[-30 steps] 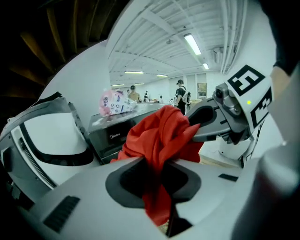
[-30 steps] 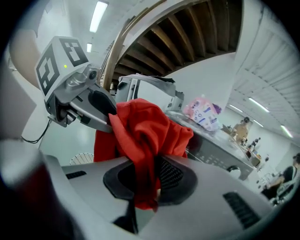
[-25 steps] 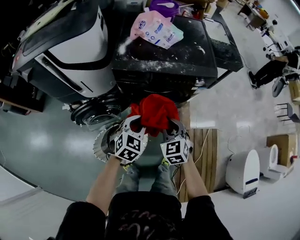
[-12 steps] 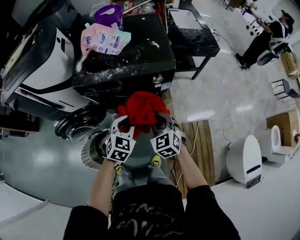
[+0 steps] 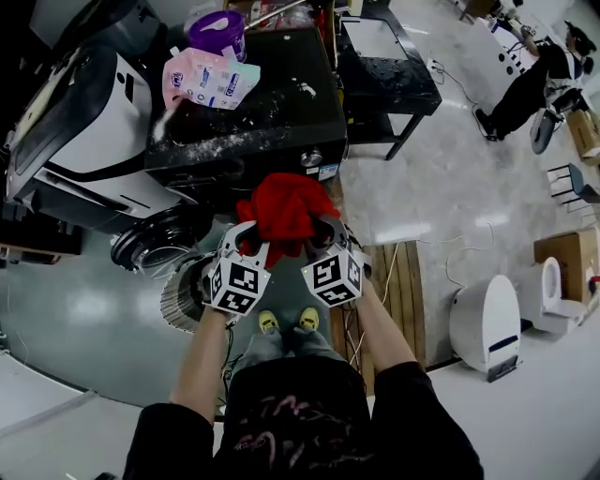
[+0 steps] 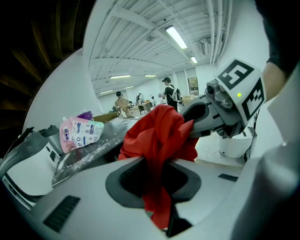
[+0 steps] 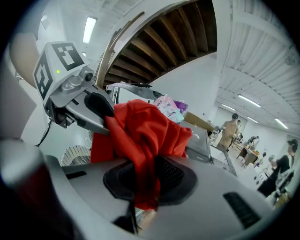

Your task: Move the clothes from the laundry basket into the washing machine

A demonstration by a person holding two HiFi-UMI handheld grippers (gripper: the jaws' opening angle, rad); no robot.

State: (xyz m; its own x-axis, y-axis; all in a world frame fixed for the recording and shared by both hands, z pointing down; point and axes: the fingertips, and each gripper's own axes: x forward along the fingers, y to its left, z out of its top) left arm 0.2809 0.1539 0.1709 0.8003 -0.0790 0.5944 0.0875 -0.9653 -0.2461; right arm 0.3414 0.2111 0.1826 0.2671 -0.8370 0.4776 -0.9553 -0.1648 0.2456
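**One red garment point(image 5: 281, 208) nearing the washing machine point(image 5: 281, 112)**

I'm keeping left gripper point(image 5: 251, 239) and right gripper point(image 5: 321, 236) pinching it just before that machine's front, nearer than a second ago; loading, I judge, is coming next.

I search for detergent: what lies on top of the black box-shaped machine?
On the black machine lie a pink plastic pouch, a purple round tub and scattered white powder. The bunched red cloth hides part of its front.
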